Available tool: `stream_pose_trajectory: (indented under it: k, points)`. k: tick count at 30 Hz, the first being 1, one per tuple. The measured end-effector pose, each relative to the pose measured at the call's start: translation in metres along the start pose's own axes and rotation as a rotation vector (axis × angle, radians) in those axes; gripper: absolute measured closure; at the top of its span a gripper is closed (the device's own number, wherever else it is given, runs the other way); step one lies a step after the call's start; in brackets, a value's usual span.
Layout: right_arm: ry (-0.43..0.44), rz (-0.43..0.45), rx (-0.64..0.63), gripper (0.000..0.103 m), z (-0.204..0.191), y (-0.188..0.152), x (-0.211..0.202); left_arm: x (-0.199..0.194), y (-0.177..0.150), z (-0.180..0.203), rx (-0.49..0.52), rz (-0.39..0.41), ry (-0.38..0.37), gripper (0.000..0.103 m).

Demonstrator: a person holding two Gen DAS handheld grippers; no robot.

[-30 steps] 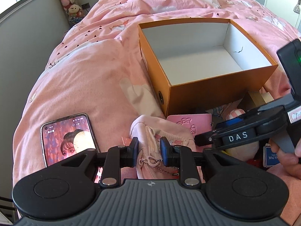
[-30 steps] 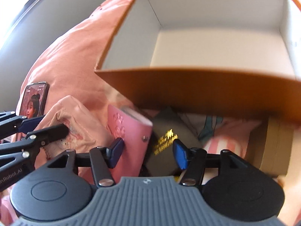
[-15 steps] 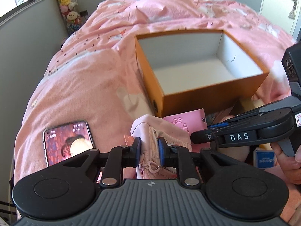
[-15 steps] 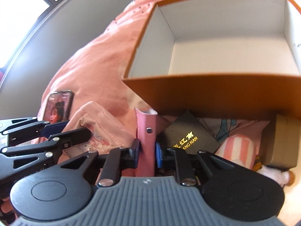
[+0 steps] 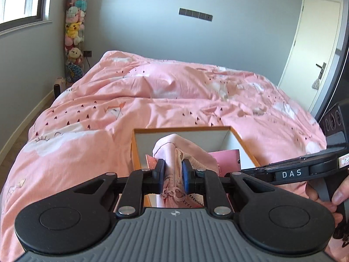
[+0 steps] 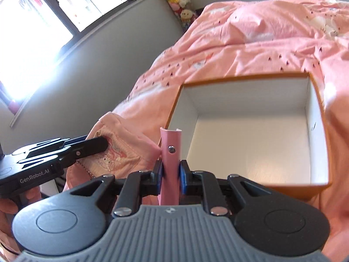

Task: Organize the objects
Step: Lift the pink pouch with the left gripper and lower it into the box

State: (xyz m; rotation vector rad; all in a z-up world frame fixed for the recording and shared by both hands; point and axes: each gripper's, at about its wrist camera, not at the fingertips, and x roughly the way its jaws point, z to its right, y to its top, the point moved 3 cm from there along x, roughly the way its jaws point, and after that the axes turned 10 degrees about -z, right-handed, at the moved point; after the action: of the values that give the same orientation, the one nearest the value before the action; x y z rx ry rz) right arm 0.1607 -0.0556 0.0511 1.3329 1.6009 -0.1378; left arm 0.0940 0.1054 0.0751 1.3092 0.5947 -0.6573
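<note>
- Left wrist view: our left gripper [image 5: 172, 175] has its blue pads clamped on a soft pink pouch [image 5: 182, 152] with a drawstring knot and a small bead chain hanging below; its jaws have just been closing on that fabric. The pouch is held up in front of the orange box [image 5: 136, 150], hiding most of the white inside.
- Only this view shows the door [image 5: 314, 43] with its handle, the dark switch strip [image 5: 195, 14] on the far wall, and the letters "DAS" on the side of our right gripper [image 5: 257, 171], with fingers of the right hand [image 5: 333, 198] wrapped round its grip.
- Right wrist view: our right gripper [image 6: 170, 172] pinches a pink wallet [image 6: 170, 150] edge-on, snap stud facing us, just beside the box's near left corner.
- Only here do we see the box's [image 6: 240, 79] white interior in full, with nothing lying in it, and a small dark mark on its right wall.
- Here too the left gripper [image 6: 96, 145] reads "GenRobot.AI", and the pouch [image 6: 122, 144] shows a printed cartoon figure.
- Both views show the pink quilt [image 5: 174, 100] and the plush toys [image 5: 74, 28] stacked in the corner by the window [image 6: 43, 21].
</note>
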Motion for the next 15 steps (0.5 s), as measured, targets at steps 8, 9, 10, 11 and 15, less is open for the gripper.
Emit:
stream_pose_trajectory:
  k: [8,9,10,11,15]
  points:
    - [-0.008,-0.035,0.114,0.085,0.053,0.069,0.059,0.067,0.043,-0.012,-0.107,0.01,-0.001,0.085]
    - [-0.008,-0.06,0.128,0.085,0.06,0.072,0.075,0.079,0.044,-0.016,-0.132,-0.005,-0.007,0.085]
    - [-0.003,-0.079,0.147,0.085,0.068,0.075,0.089,0.09,0.045,-0.022,-0.158,-0.02,-0.014,0.085]
    - [0.005,-0.096,0.163,0.085,0.074,0.078,0.102,0.099,0.045,-0.027,-0.182,-0.029,-0.02,0.085]
    - [0.039,-0.148,0.203,0.085,0.093,0.089,0.143,0.127,0.042,-0.046,-0.247,-0.061,0.001,0.085]
